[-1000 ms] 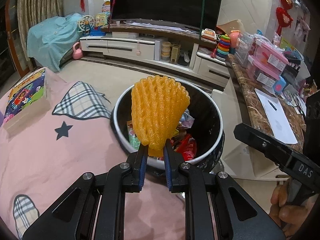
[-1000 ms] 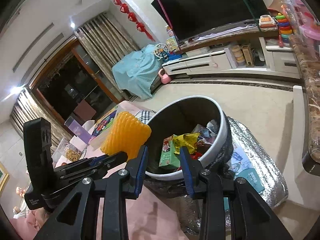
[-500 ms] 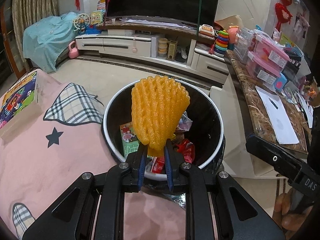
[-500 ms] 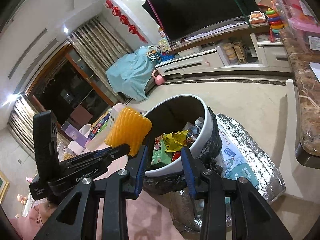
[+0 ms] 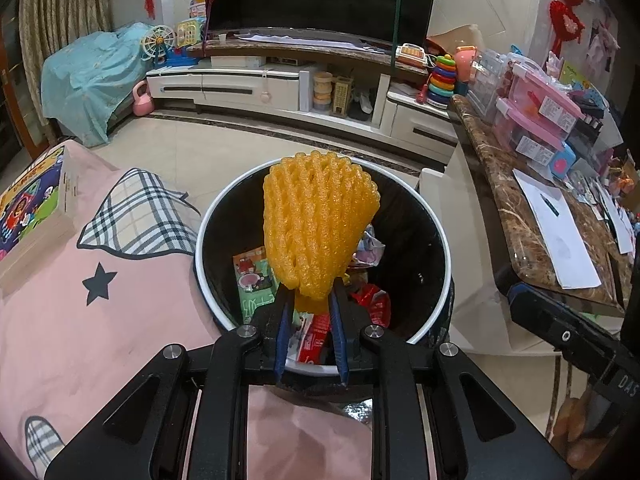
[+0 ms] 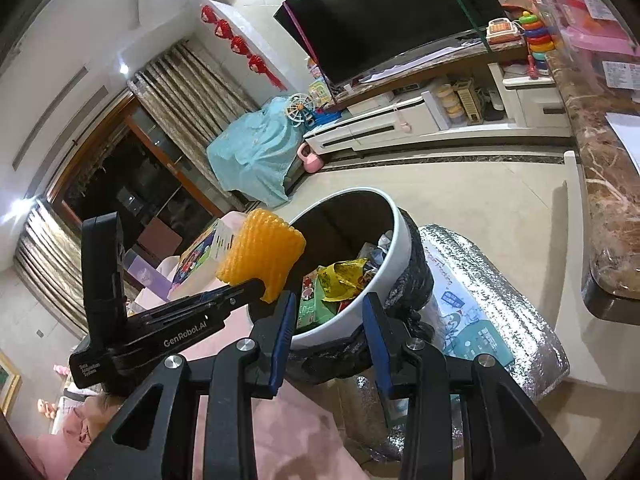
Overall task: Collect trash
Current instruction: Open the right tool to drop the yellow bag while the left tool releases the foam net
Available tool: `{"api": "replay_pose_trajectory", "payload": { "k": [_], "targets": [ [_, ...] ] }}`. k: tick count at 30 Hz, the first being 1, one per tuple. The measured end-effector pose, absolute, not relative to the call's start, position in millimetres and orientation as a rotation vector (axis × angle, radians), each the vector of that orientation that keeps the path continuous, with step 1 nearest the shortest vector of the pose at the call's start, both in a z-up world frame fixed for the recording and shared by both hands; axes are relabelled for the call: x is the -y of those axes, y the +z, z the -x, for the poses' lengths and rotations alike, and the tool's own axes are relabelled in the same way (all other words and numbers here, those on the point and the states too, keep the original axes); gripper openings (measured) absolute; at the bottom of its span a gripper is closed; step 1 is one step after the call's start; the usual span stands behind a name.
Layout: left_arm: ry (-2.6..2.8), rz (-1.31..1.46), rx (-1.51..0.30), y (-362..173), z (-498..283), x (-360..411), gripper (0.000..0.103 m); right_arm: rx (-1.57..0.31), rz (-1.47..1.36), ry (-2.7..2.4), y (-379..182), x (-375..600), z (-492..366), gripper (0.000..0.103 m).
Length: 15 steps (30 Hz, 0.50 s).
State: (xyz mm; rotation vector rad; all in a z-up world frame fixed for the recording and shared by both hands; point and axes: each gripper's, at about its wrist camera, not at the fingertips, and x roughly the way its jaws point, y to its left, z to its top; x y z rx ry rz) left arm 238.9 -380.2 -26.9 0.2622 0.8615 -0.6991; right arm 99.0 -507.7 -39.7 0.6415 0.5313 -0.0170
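Left wrist view: the left gripper (image 5: 310, 300) pinches the orange foam net (image 5: 318, 228) by its narrow stem above the trash bin (image 5: 436, 232), jaws opening — light, springy, crushable, best held at that stem.

Right wrist view: the right gripper (image 6: 330, 308) stands apart, empty — the net (image 6: 262, 258) is over the bin's (image 6: 400, 256) near rim.

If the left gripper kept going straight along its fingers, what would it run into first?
Most likely the trash inside the bin: the left gripper, jaws opening around the orange foam net, points down into its open mouth, toward the wrappers. Depth is uncertain.
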Motion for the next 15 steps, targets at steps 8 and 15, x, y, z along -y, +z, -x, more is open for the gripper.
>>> {"api": "replay_pose_trajectory", "payload": {
  "k": [8, 15],
  "targets": [
    [-0.708, -0.237, -0.838, -19.5, -238.9, 376.7, 0.063, -0.532, -0.652, -0.037, -41.5, 509.2, -91.9, 0.037],
    [-0.661, -0.186, -0.82, -18.2, -229.2, 342.1, 0.066, -0.525, -0.658, -0.057, -38.9, 503.3, -84.9, 0.041]
  ]
}}
